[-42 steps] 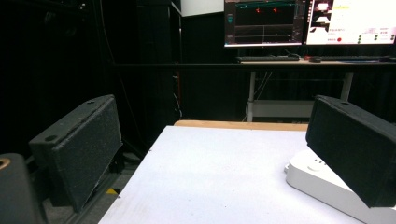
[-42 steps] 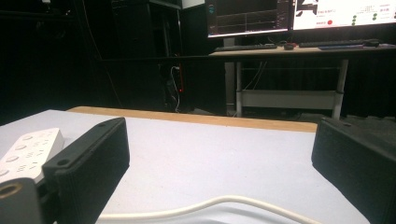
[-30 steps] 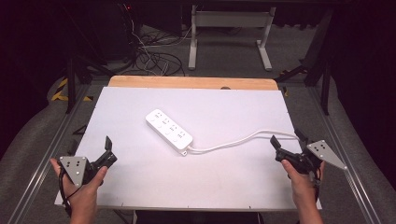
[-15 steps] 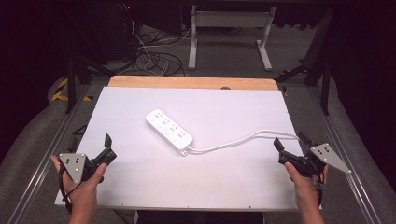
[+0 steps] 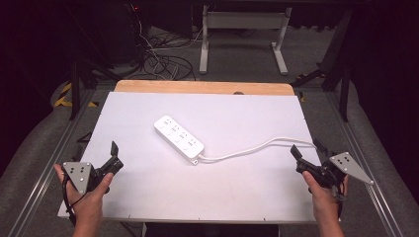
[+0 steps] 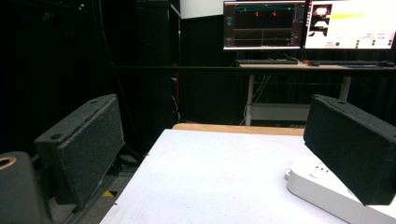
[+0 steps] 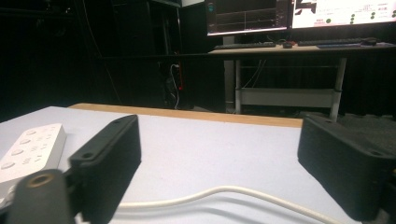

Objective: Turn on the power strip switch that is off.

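Two grippers wait near my white power strip (image 5: 179, 138), which lies in the table's (image 5: 237, 197) middle. My left gripper (image 5: 112, 155) gapes wide, empty. My right gripper (image 5: 307, 150) has just been closing a little, still open, empty, beside the strip's cord (image 5: 247, 149).

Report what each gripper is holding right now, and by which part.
Nothing is held. The left gripper and right gripper are open over the table, the right one's jaws having just been closing with nothing between them. The power strip lies untouched.
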`<state>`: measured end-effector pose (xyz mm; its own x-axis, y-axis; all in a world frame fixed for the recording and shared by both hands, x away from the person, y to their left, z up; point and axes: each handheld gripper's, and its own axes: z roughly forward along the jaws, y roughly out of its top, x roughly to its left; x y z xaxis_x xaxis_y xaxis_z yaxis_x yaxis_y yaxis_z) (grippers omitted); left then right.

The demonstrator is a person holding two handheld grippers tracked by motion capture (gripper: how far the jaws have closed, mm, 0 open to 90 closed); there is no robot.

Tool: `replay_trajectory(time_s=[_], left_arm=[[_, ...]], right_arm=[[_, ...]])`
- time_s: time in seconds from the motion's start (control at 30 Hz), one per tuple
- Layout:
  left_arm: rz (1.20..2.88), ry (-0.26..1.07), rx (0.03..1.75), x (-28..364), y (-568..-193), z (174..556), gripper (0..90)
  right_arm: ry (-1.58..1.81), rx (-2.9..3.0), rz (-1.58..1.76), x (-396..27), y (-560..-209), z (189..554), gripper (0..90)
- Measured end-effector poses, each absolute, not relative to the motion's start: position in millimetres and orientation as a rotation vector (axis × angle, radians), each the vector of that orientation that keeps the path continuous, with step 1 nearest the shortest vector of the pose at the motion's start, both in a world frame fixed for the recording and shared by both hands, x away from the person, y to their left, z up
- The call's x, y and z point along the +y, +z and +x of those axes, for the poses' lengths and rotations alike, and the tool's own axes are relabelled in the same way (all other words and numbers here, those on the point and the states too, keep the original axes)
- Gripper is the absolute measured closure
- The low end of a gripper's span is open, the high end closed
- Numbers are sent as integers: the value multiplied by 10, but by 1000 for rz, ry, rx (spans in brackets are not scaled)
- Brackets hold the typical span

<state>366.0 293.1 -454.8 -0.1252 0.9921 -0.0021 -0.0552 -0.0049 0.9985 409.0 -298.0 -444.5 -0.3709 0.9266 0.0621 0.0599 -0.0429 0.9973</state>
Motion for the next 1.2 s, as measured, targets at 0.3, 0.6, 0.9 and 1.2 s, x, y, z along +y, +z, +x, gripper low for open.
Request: replay_trajectory(time_s=[0.3,0.6,0.9,1.2], left_arm=[[1108,1349,1260,2952,-4547,3633,63],[1118,1355,1252,2946,-4553,3622,65],[1135,1354,1245,2930,-4559,3632,68],[1133,1353,1251,2949,-4562,3622,68]], right_arm=[[1538,1620,1056,-2947,-4294,4031,562],[1585,1771,1087,-2889,-3954,4029,900],[1498,1902,1018,-2508,-3440,4242,900],[1432,2088,926,-1934,-2980,4522,900]])
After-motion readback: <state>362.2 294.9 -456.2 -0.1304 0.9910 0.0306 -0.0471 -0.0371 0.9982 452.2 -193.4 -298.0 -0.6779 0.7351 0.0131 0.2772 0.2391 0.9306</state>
